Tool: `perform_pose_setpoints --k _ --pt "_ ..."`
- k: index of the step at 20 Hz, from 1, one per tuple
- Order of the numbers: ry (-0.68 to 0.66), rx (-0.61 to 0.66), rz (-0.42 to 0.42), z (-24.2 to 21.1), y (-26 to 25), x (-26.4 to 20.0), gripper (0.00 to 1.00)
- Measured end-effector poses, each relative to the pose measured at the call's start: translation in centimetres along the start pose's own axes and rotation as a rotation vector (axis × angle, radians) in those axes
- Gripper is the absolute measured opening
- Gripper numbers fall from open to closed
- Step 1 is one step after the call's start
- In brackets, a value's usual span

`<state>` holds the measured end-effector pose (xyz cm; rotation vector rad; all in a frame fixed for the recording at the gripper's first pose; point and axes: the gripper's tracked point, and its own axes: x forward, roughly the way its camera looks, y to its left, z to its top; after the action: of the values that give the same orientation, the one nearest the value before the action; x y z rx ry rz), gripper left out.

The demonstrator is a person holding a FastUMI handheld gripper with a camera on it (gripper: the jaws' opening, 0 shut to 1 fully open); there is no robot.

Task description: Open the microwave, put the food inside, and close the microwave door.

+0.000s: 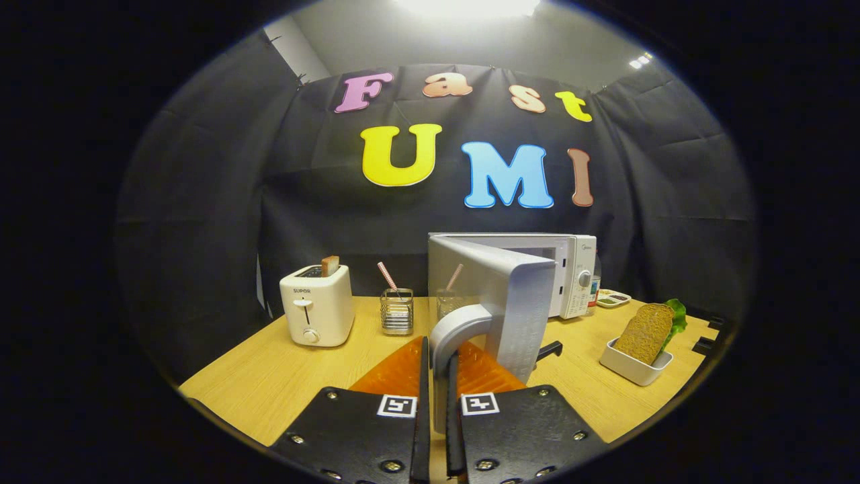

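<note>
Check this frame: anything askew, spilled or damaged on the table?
Nothing stands out. The microwave door is swung partly open with the gripper shut on the door handle, as the task expects. The toaster stands upright with a slice in its slot; the sandwich leans in its white dish. No spills visible.

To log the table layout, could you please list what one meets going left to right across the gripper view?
Toaster → metal holder → door handle clamped in the claw → microwave → sandwich tray.

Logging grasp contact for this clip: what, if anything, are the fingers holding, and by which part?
The fingers are shut on the grey curved handle of the white microwave's open door, gripping its lower end.
</note>
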<state>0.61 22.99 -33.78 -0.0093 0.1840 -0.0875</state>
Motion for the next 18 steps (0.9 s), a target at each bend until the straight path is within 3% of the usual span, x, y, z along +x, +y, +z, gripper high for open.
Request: perform_pose_setpoints --k 4,5,6,7,8,10,15,16,18 --pt "0.011 -0.002 -0.025 -0.2 0.8 -0.1 0.11" --pt "0.019 -0.011 -0.022 -0.3 0.7 -0.2 0.17" --pt "0.028 -0.017 -0.021 -0.5 0.3 -0.2 0.32" --pt "0.035 -0.023 -0.012 -0.8 0.4 -0.5 0.41" --pt "0.045 -0.028 -0.004 -1.0 0.5 -1.0 0.6" --pt "0.04 -0.039 0.02 -0.7 0.4 -2.0 0.66" --pt "-0.022 0.017 0.141 2.7 -0.6 -4.0 0.66" --pt "-0.02 0.028 0.19 3.0 -0.4 -4.4 0.66" --pt "-0.006 0.037 0.324 3.5 0.5 -5.1 0.77"
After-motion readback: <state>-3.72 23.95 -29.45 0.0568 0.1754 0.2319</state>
